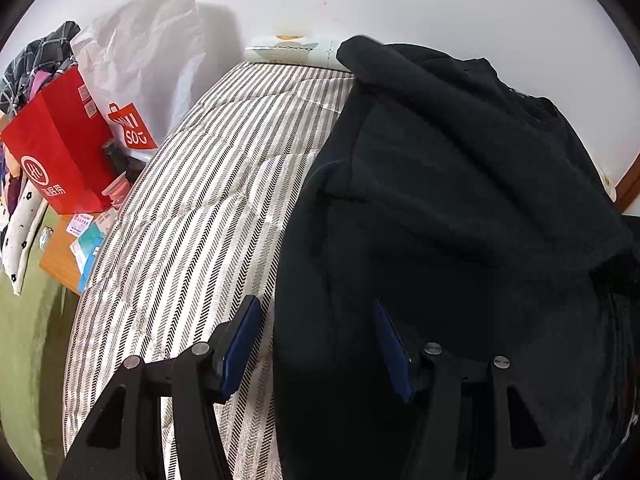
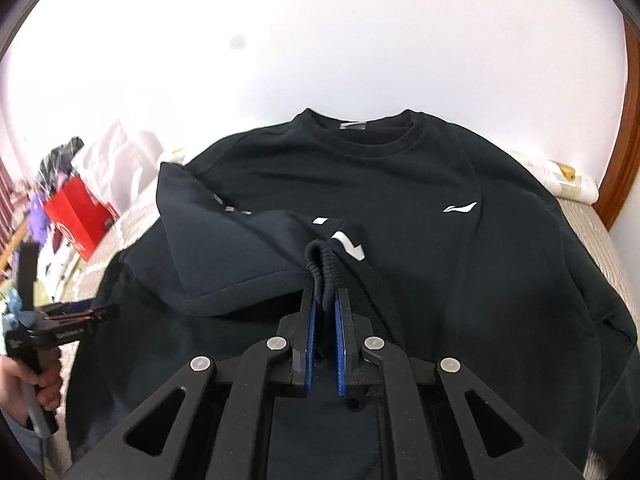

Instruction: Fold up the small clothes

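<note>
Right wrist view: you have one black sweatshirt [image 2: 400,200] spread front-up on the striped bed cover [image 2: 588,232], one sleeve folded across its chest, and your right gripper [image 2: 326,300] is clamped on that sleeve's ribbed cuff [image 2: 324,268]. Left wrist view: your left gripper [image 1: 316,320] hangs half-spread and empty over the sweatshirt's edge. Beside the bed you have one red bag [image 1: 60,148] and one white bag [image 1: 140,60].
</note>
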`<control>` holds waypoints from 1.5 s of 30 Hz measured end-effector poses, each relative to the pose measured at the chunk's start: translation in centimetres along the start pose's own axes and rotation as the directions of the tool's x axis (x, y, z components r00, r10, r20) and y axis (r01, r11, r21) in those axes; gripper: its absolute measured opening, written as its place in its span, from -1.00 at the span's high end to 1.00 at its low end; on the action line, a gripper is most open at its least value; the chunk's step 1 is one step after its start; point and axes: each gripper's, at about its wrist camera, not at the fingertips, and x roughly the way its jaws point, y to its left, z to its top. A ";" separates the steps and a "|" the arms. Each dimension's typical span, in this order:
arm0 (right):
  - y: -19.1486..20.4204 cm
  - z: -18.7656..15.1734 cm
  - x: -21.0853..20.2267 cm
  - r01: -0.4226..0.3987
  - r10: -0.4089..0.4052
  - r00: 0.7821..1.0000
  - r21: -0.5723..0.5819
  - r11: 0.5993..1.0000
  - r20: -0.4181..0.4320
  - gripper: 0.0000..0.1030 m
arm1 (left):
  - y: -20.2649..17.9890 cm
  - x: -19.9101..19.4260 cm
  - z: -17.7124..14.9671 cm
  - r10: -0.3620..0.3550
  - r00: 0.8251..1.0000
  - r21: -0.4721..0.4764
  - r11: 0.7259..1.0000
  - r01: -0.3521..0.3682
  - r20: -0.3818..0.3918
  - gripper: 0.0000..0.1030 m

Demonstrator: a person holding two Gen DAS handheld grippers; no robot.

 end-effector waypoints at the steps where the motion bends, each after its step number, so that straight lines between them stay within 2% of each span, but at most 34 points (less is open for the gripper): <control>1: -0.6 0.0 -0.2 0.005 -0.005 1.000 0.009 1.000 0.004 0.85 | -0.1 0.0 0.1 0.002 1.000 0.000 1.000 -0.002 -0.001 -0.08; 8: -3.7 -0.7 -0.3 0.029 -0.029 1.000 0.053 0.998 -0.009 0.86 | -0.2 0.2 0.2 0.009 1.000 -0.005 1.000 -0.009 -0.001 -0.08; 11: -4.1 -1.1 -0.6 0.073 -0.074 0.997 0.045 0.996 0.009 0.86 | -0.2 0.1 0.2 0.005 1.000 -0.006 1.000 -0.005 0.000 -0.08; 13: -4.8 -0.8 -0.5 0.067 -0.069 0.997 0.079 0.995 0.018 0.85 | -0.4 0.2 0.2 0.005 1.000 0.005 1.000 -0.005 -0.001 -0.08; 16: -5.4 -0.3 0.7 0.033 -0.033 0.999 0.112 0.993 -0.001 0.81 | -0.6 0.2 0.1 0.005 1.000 0.013 1.000 -0.005 0.001 -0.08; 21: -5.4 0.1 3.2 0.043 -0.039 0.998 0.100 0.994 -0.043 0.68 | -0.5 0.3 0.2 -0.001 1.000 0.005 1.000 0.001 0.004 -0.08; 24: -5.7 0.0 4.5 0.049 -0.041 0.997 0.118 0.992 -0.064 0.72 | -0.6 0.4 0.3 0.003 1.000 0.012 1.000 -0.003 0.008 -0.08; 28: -6.7 0.5 3.9 0.045 -0.042 0.999 0.151 0.988 -0.022 0.90 | -0.7 0.4 0.2 0.008 1.000 0.014 1.000 -0.008 0.014 -0.08; 33: -10.2 1.7 1.8 0.066 -0.078 0.996 0.234 0.970 0.041 0.90 | -0.6 0.4 0.2 0.011 1.000 0.022 1.000 -0.012 0.013 -0.08; 36: -12.9 1.9 0.1 0.107 -0.136 0.988 0.304 0.947 0.077 0.90 | -0.5 0.3 0.2 0.010 1.000 0.022 1.000 -0.010 0.013 -0.08; 42: -16.2 0.9 0.8 0.142 -0.156 0.988 0.375 0.916 0.008 0.90 | -0.3 0.1 0.3 0.010 1.000 0.018 1.000 -0.010 0.011 -0.08; 45: -16.6 0.3 1.4 0.150 -0.152 0.988 0.384 0.911 -0.026 0.81 | -0.4 0.0 0.2 0.015 1.000 0.020 1.000 -0.015 0.009 -0.08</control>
